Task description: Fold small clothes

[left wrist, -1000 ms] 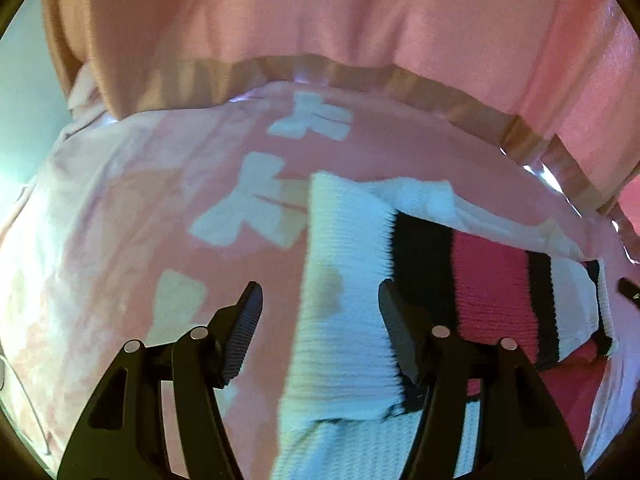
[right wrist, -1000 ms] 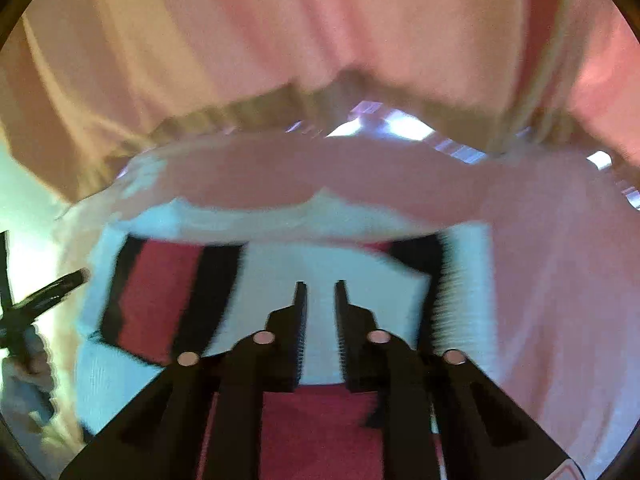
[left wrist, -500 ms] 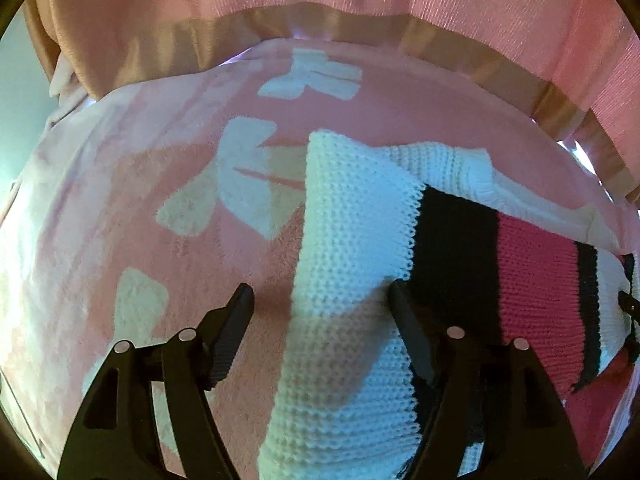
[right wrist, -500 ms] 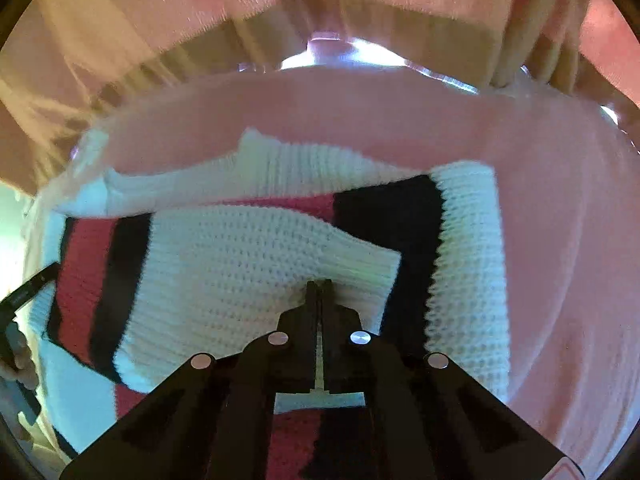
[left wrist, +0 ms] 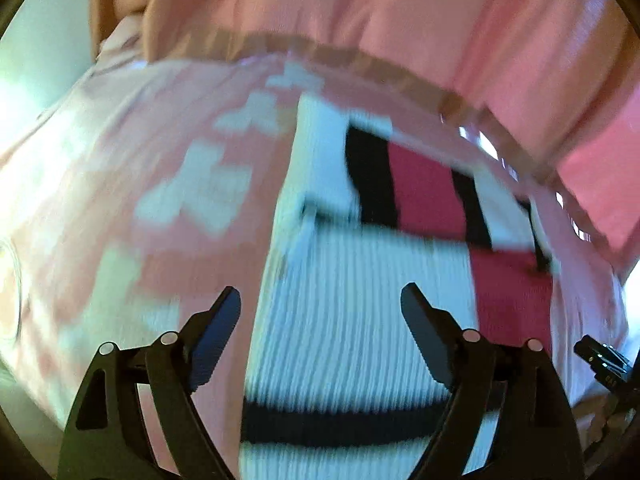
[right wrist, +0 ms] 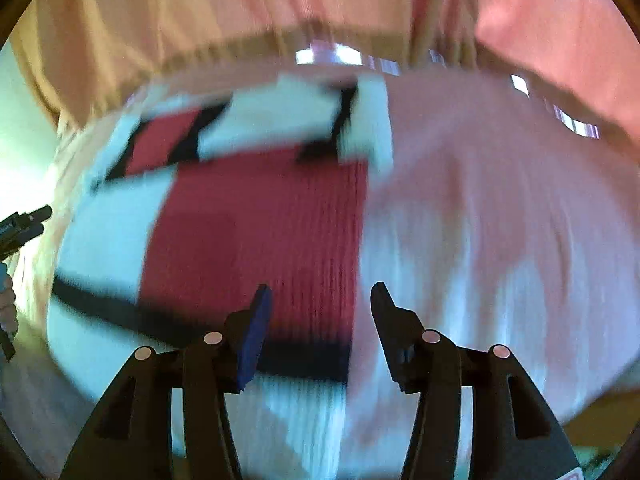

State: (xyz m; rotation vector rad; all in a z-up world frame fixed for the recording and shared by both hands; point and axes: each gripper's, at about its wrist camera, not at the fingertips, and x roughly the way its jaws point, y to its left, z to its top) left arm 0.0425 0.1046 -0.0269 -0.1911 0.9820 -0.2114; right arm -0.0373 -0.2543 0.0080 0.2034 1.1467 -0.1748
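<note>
A knit sweater (left wrist: 360, 300) with white, black and red blocks lies flat on a pink cover. Its folded sleeves lie across its far end (right wrist: 280, 120). My left gripper (left wrist: 320, 300) hovers over the white part near the sweater's left edge. Its jaws are opening and nothing is pinched between them. My right gripper (right wrist: 320, 294) hangs over the red panel (right wrist: 256, 220) by the sweater's right edge. Its jaws are opening too, and they grip no cloth. Each view catches the other gripper at its edge: the right gripper (left wrist: 600, 360) and the left gripper (right wrist: 24, 224). Both views are motion-blurred.
The pink cover (left wrist: 120, 200) carries pale bow shapes and spreads wide on both sides of the sweater. A pink curtain (left wrist: 400, 20) hangs behind the far edge, with bright gaps (right wrist: 340, 56) under it. A hand (right wrist: 8, 304) shows at the left rim.
The right gripper was shut on the white sleeve fold; it has let go and opened. Both grippers have drawn back toward the sweater's near end. The left jaws stand wider.
</note>
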